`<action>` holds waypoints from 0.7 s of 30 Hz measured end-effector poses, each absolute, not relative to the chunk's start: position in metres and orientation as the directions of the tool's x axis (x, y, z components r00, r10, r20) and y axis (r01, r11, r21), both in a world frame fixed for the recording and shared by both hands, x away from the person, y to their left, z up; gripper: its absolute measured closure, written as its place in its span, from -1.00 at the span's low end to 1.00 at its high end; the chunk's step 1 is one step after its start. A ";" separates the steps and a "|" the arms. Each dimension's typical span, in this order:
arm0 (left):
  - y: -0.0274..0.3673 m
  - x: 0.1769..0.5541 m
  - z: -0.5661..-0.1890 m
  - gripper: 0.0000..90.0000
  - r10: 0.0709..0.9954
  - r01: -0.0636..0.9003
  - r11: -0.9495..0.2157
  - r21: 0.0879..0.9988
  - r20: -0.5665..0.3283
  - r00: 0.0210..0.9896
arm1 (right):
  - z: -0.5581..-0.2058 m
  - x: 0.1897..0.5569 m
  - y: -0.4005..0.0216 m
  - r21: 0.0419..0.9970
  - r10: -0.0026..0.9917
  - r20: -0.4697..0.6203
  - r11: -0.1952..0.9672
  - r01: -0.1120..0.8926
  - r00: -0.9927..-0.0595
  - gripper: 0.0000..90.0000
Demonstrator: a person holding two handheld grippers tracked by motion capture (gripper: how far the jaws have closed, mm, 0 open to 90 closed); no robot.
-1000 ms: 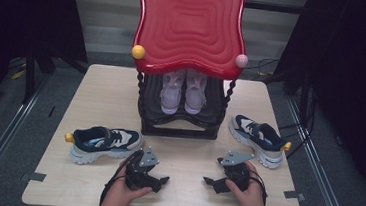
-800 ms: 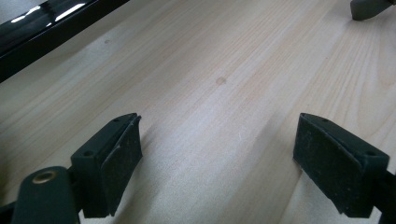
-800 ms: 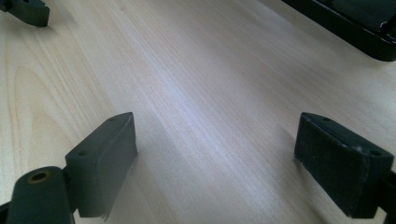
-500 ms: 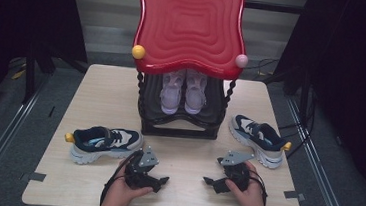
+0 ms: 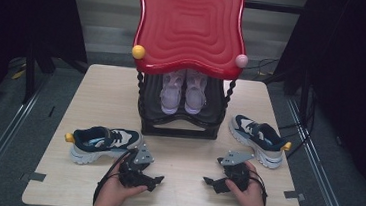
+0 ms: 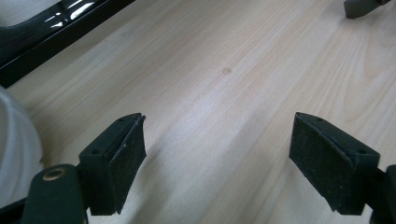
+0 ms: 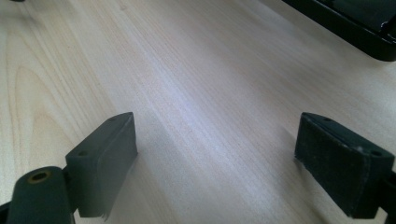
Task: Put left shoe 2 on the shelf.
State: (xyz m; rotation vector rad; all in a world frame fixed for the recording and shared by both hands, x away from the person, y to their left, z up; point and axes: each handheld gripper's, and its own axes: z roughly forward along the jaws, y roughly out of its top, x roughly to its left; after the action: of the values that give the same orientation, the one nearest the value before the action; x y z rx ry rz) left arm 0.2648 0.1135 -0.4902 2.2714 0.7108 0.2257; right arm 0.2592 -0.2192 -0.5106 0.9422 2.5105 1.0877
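Note:
Two navy, white and light-blue sneakers lie on the wooden table (image 5: 96,95): one sneaker (image 5: 103,143) at the left, the other sneaker (image 5: 259,139) at the right. A pair of lilac sneakers (image 5: 183,91) stands inside a black shoe rack (image 5: 179,118) under a red wavy top (image 5: 189,26). My left gripper (image 5: 156,181) rests near the front edge, just right of the left sneaker, open over bare wood (image 6: 219,135). My right gripper (image 5: 209,181) lies facing it, open, nothing between its jaws (image 7: 217,154).
The rack's black base (image 6: 51,35) runs along the far side of both gripper views (image 7: 355,28). A white shoe sole (image 6: 16,140) shows at the left gripper's left. A yellow ball (image 5: 138,52) and a pink ball (image 5: 241,60) sit at the red top's corners.

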 end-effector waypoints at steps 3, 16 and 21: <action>0.119 0.264 -0.485 -0.60 0.558 0.427 -0.585 0.689 -0.041 0.829 | -0.511 0.259 -0.219 0.722 0.649 0.028 0.513 0.464 -0.761 -0.73; 0.138 0.267 -0.461 -0.60 0.551 0.433 -0.610 0.663 -0.037 0.834 | -0.511 0.259 -0.219 0.722 0.649 0.028 0.513 0.464 -0.761 -0.72; 0.144 0.270 -0.455 -0.59 0.542 0.429 -0.640 0.638 -0.021 0.840 | -0.511 0.259 -0.219 0.722 0.649 0.028 0.513 0.464 -0.761 -0.73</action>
State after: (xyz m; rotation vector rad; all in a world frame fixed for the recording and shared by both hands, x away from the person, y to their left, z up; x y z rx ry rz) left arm 0.2702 0.1438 -0.4548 2.3599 0.7057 0.2262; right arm 0.2592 -0.2193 -0.5106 0.9419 2.5105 1.0872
